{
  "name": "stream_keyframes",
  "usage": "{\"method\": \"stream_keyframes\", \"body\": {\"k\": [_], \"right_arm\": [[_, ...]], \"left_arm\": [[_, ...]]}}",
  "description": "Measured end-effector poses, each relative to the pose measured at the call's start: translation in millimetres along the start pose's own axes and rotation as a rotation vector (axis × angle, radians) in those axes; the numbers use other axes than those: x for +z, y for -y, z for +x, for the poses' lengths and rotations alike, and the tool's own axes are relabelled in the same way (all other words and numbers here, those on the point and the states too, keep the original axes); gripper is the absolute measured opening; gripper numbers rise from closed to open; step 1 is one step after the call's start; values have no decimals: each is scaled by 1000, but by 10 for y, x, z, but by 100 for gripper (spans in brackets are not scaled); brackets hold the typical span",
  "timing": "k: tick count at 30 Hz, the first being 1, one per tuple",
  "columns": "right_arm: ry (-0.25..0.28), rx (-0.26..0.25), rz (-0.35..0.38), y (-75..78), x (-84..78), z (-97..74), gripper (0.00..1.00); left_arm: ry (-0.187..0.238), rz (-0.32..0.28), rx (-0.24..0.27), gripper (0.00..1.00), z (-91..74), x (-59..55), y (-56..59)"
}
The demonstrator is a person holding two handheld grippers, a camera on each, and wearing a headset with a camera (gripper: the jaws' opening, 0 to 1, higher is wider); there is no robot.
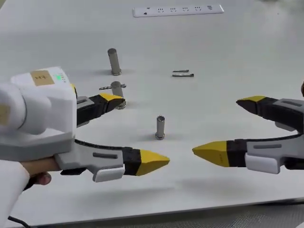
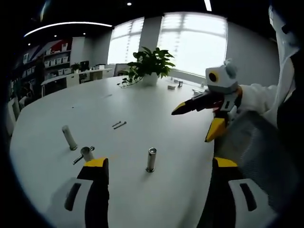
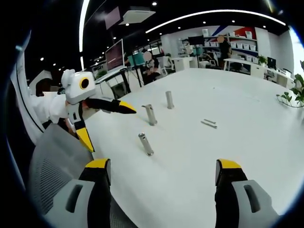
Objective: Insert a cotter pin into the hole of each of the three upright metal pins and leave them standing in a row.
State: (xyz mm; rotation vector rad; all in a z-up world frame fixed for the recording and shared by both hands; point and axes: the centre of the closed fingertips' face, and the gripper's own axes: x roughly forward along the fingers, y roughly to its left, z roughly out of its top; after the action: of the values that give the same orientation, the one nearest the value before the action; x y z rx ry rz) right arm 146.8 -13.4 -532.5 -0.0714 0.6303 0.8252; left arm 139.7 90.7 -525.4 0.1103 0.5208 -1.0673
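Three upright metal pins stand on the white table. The far pin [image 1: 113,61] and the near pin [image 1: 160,127] are bare. The middle pin [image 1: 117,89] has a cotter pin [image 1: 112,87] lying through its top. Two loose cotter pins [image 1: 183,73] lie side by side to the right. My left gripper [image 1: 137,129] is open and holds nothing, its upper jaw tip close to the middle pin. My right gripper [image 1: 221,126] faces it from the right, open with nothing between its jaws. The left gripper view has the near pin [image 2: 151,159] between its jaws, and the right gripper view shows that pin [image 3: 145,144] ahead.
A white power strip [image 1: 178,10] lies at the far edge of the table [image 1: 247,52]. A potted plant [image 2: 151,64] stands at one end of the table. The near table edge runs just below both grippers.
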Motion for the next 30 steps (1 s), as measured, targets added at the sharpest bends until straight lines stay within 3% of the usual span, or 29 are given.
{"method": "stream_keyframes", "body": {"k": [3,10,15,21,26,30], "right_arm": [[-7,0,-8,10,6,-5,89],[-27,3,-35,71,43,-35,88],[-99,-1,-112,274,65,-63,84],[-128,17,-170,487,307,-35,81],[-119,61,-210,566,582,2,76],[-137,68,-290,684,734,111,77]], "left_arm": [[-26,-28,-5,98,-36,-86,32],[-45,-66,19,99,-112,-222,15],[-51,-87,38,99,-147,-245,-13],[-33,-105,46,99,-200,-214,-7],[-20,-128,48,99,-256,-205,7],[-12,-141,65,99,-298,-206,-14]]}}
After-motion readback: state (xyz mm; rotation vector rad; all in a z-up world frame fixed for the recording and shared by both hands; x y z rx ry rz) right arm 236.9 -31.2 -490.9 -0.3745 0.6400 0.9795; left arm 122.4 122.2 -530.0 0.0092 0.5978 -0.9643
